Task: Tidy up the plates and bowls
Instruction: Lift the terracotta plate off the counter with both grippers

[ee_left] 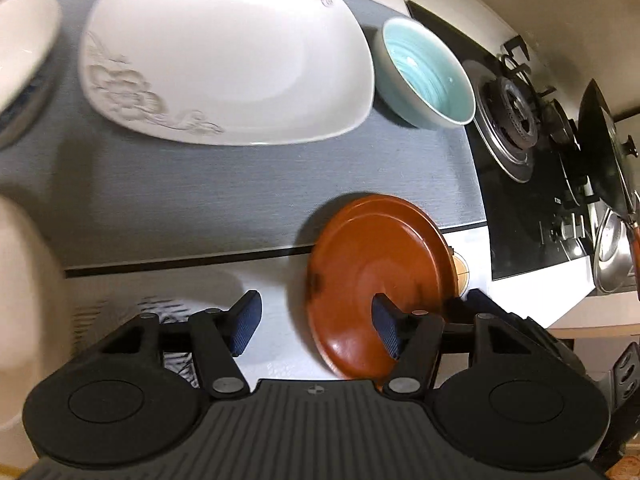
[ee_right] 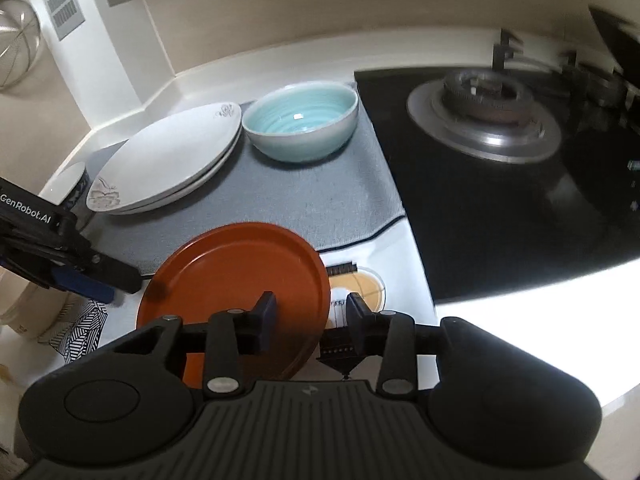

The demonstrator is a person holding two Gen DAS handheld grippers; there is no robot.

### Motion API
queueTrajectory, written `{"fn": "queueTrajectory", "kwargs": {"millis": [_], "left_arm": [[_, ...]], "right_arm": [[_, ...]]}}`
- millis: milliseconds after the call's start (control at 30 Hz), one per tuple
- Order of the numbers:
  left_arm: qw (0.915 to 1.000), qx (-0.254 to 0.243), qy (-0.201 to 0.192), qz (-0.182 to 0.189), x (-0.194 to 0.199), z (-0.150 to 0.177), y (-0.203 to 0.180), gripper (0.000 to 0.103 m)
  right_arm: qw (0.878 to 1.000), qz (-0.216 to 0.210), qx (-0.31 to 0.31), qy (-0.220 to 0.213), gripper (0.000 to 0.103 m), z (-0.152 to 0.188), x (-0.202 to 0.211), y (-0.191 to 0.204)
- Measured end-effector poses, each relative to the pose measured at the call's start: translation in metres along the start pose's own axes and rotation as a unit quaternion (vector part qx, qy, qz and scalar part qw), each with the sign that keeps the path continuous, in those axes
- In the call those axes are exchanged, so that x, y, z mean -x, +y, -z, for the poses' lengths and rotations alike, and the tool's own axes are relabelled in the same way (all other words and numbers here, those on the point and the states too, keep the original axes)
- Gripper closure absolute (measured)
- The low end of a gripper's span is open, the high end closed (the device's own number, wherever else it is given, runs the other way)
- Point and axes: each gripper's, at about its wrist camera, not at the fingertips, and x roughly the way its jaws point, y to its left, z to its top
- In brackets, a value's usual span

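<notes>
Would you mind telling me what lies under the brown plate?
Under the brown plate, a yellowish round dish pokes out on its stove side, resting on the white counter; most of that dish is covered.

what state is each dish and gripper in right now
brown plate: tilted, right edge between the right gripper's fingers
white plates: two stacked on grey mat
teal bowl: upright, empty, on mat
left gripper: open, holding nothing
right gripper: part open around plate edge; grip unclear
burner: no flame seen
</notes>
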Motion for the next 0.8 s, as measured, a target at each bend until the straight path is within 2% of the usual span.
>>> {"fn": "queueTrajectory", "kwargs": {"millis": [33,67,100,133,200,300,433,800], "left_arm": [[0.9999,0.006,0.010,-0.001,-0.007,-0.001,0.001,0.044],[0.9999,0.010,0.007,0.000,-0.011,-0.002,0.001,0.048],[1.0000,0.007,-0.004,0.004,-0.010,-0.003,-0.002,0.066],[1.0000,0.001,0.008,0.002,-0.012,-0.003,-0.003,0.078],[0.9995,-0.003,0.026,-0.018,-0.019,0.001,-0.007,0.090],[0.9984,-0.024,0.034,-0.037,-0.020,0.008,-0.018,0.090],[0.9974,-0.026,0.040,-0.054,-0.014,0.009,-0.029,0.090],[0.9975,-0.024,0.018,-0.063,0.023,0.002,-0.036,0.090]], "right_arm": [[1.000,0.002,0.000,0.007,0.064,0.002,-0.004,-0.001],[1.000,-0.003,-0.003,0.013,0.079,0.004,-0.008,-0.003],[1.000,-0.004,-0.004,0.004,0.085,0.005,-0.008,-0.004],[1.000,-0.006,-0.003,0.004,0.088,0.005,-0.009,-0.005],[1.000,-0.012,-0.008,0.003,0.093,0.004,-0.009,-0.008],[1.000,-0.015,-0.010,-0.005,0.095,0.005,-0.006,-0.010],[0.999,-0.025,-0.026,-0.008,0.095,0.006,-0.004,-0.014],[0.996,-0.065,-0.034,-0.041,0.095,-0.013,0.017,-0.006]]}}
